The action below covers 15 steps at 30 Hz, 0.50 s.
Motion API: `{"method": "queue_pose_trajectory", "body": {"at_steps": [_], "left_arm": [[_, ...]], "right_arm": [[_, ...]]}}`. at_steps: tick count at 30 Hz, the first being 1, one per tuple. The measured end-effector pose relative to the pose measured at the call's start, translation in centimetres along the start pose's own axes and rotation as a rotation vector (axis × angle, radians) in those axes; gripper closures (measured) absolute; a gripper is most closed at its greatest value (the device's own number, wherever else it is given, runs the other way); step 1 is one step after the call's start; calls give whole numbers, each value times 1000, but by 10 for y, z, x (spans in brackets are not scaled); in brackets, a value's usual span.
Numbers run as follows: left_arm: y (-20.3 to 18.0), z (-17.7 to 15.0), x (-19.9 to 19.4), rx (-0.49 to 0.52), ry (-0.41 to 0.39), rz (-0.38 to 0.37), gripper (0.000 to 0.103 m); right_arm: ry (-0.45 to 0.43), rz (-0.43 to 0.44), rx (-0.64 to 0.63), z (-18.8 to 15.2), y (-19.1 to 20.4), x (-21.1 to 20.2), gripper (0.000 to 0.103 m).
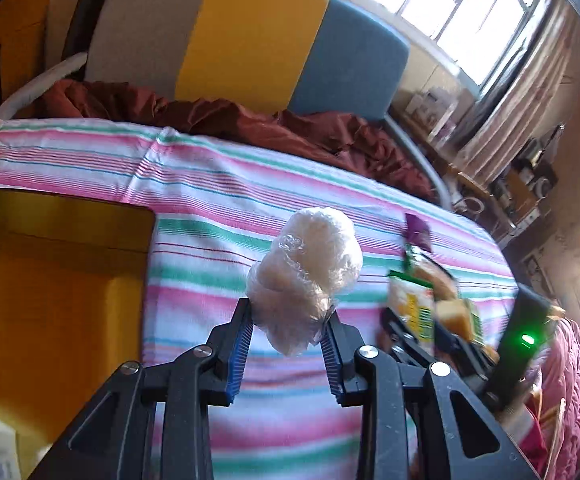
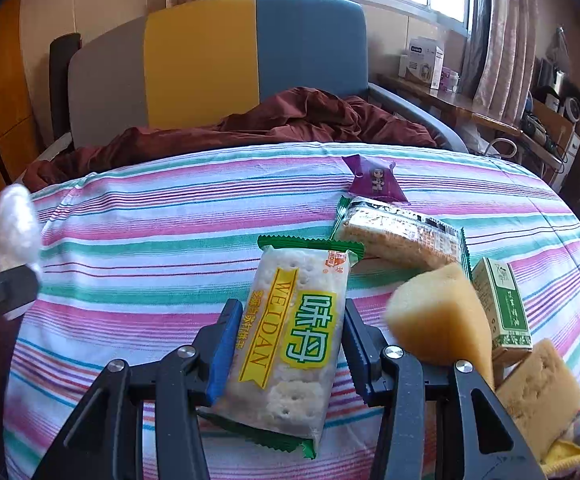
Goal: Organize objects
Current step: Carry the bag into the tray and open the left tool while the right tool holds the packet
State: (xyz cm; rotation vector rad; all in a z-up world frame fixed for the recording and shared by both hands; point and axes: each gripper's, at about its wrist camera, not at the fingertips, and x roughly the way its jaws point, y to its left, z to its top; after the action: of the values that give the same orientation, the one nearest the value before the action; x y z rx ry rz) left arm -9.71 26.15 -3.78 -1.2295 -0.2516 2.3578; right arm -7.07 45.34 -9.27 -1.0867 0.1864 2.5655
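My left gripper [image 1: 288, 312] is shut on a white plastic-wrapped bundle [image 1: 305, 272] and holds it above the striped bed sheet [image 1: 218, 200]. A yellow box [image 1: 50, 280] stands open just left of it. My right gripper [image 2: 288, 312] is shut on a green-edged cracker packet [image 2: 290, 336] above the sheet. The bundle [image 2: 14, 228] also shows at the left edge of the right wrist view. The cracker packet [image 1: 413, 304] shows at the right of the left wrist view.
On the sheet lie a purple candy wrapper [image 2: 375, 180], a second snack packet [image 2: 401, 236], yellow sponge pieces [image 2: 437, 320], and a small green carton [image 2: 501, 308]. A dark red blanket [image 2: 250, 128] lies by the grey, yellow and blue headboard [image 2: 230, 56]. A cluttered desk [image 2: 489, 112] stands to the right.
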Motion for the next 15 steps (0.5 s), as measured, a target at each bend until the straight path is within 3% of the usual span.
{"method": "queue_pose_trajectory", "body": {"at_steps": [7, 15], "left_arm": [[12, -14, -52, -24, -78, -80, 70], [48, -24, -83, -31, -118, -49, 70]], "right_arm": [[-20, 10, -50, -12, 18, -19, 54], [-25, 29, -67, -29, 33, -36, 54]]}}
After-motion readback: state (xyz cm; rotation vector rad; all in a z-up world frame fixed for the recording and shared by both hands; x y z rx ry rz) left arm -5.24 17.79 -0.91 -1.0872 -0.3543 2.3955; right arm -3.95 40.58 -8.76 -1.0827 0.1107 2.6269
